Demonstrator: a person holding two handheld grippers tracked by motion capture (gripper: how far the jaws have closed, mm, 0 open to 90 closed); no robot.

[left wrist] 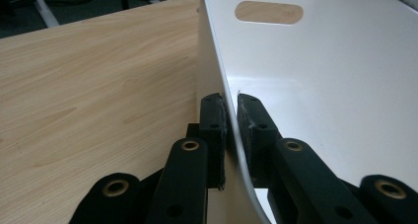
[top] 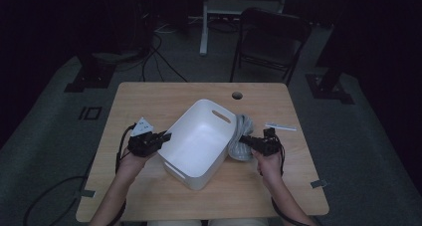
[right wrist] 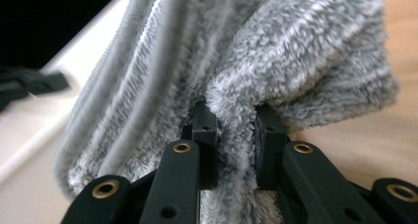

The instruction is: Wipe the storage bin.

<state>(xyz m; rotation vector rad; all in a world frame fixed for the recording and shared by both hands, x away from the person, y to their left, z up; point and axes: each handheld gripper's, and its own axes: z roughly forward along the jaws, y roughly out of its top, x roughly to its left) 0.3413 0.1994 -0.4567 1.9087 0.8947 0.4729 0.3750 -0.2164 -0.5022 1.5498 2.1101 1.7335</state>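
Items before me, apart from my work: a light wooden table (top: pixel 149 101) across the middle of the frame, with a round cable hole (top: pixel 237 95) near its far edge. A small white strip (top: pixel 280 127) lies on it at centre right. A black folding chair (top: pixel 271 42) stands at upper centre right, a white stand (top: pixel 205 22) just left of it. Black cables (top: pixel 159 61) run over the grey carpet (top: pixel 358 151) at upper left. Tape markers (top: pixel 319 183) sit by the near corners.
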